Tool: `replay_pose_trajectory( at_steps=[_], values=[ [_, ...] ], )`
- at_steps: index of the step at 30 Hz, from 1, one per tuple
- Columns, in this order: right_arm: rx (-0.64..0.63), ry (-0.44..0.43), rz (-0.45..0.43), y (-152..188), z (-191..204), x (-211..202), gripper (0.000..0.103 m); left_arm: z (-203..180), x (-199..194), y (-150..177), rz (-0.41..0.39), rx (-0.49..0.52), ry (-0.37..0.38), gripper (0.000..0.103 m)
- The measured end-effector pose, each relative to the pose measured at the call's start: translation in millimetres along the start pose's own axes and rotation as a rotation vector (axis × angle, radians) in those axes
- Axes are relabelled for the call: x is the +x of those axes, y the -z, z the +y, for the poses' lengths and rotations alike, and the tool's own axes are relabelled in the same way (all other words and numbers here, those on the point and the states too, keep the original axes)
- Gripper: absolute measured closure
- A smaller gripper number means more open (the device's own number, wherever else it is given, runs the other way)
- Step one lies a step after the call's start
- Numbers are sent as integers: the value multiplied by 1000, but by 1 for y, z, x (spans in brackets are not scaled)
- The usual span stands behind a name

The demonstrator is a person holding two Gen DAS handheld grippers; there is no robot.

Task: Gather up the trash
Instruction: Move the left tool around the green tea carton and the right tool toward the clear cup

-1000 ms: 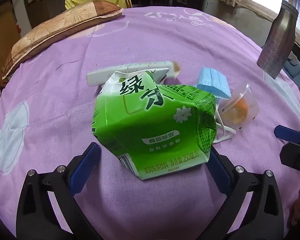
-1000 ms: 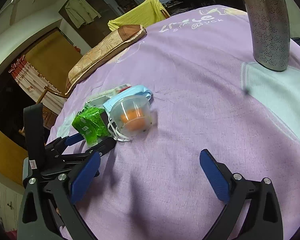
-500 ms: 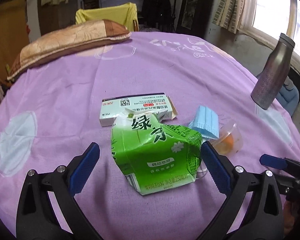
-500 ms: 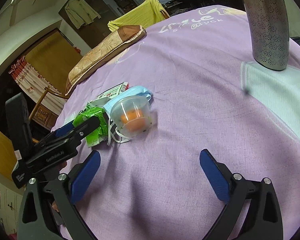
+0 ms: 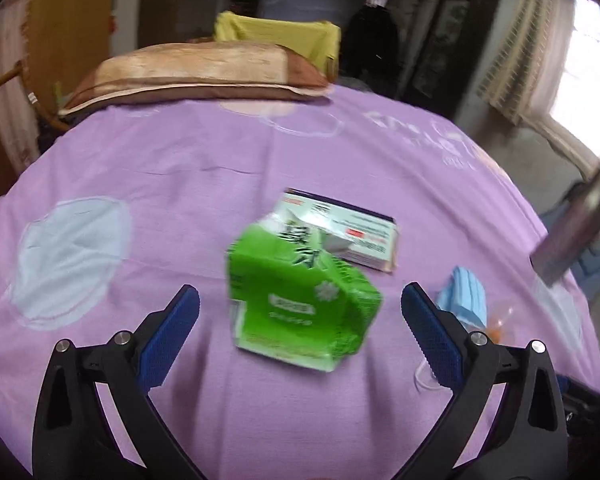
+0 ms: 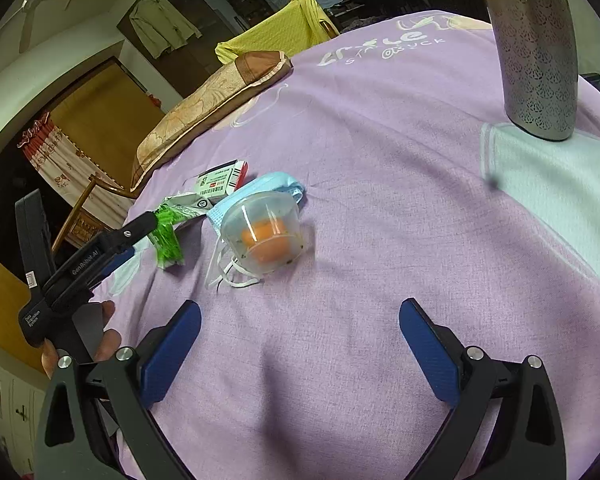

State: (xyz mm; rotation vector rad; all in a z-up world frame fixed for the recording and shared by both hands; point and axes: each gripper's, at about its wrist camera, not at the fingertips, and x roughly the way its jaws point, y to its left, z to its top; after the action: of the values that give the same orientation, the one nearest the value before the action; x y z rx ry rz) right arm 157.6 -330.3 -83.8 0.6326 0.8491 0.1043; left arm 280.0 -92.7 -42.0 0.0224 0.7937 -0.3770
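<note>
A crumpled green drink carton (image 5: 300,296) lies on the purple tablecloth, just ahead of my open, empty left gripper (image 5: 300,316); it also shows in the right wrist view (image 6: 168,236). Behind it lies a flat white medicine box (image 5: 352,236) (image 6: 222,178). A blue face mask (image 5: 466,300) (image 6: 260,188) and a clear plastic cup with orange residue (image 6: 264,232) lie to the right. My right gripper (image 6: 300,344) is open and empty, a short way in front of the cup. The left gripper (image 6: 96,256) shows at the left of the right wrist view.
A tall metal bottle (image 6: 534,48) stands at the table's right side, blurred in the left wrist view (image 5: 576,232). A brown pillow (image 5: 196,76) lies along the far edge, with a yellow-draped chair (image 5: 276,36) behind it. Pale patches (image 5: 68,256) mark the tablecloth.
My left gripper has pulled back and up from the green carton and turned left, so the carton looks smaller. The right gripper has barely moved.
</note>
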Motion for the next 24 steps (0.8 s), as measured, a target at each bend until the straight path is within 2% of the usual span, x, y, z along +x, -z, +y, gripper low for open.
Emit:
replay_pose_trajectory(
  at_steps=[3, 5, 9, 12, 14, 17, 20, 24],
  values=[
    [0, 0, 0, 0, 0, 0, 5, -22, 14, 4, 33, 122, -61, 5],
    [-2, 3, 0, 0, 1, 0, 5, -25, 24, 6, 49, 152, -87, 5],
    [-4, 4, 0, 1, 1, 1, 5, -11, 45, 3, 122, 96, -106, 5],
    [-4, 5, -1, 1, 1, 1, 5, 12, 54, 3, 165, -23, -72, 6],
    [-6, 8, -2, 0, 1, 1, 5, 13, 51, 2, 155, -28, -84, 6],
    [-7, 11, -4, 2, 2, 1, 5, 2, 57, 4, 181, 45, -152, 6],
    [-28, 30, 4, 2, 5, 3, 4, 1, 55, 5, 183, 57, -147, 6],
    [-163, 117, 54, -1, 26, 15, 4, 7, 50, 3, 160, 37, -156, 6]
  ],
)
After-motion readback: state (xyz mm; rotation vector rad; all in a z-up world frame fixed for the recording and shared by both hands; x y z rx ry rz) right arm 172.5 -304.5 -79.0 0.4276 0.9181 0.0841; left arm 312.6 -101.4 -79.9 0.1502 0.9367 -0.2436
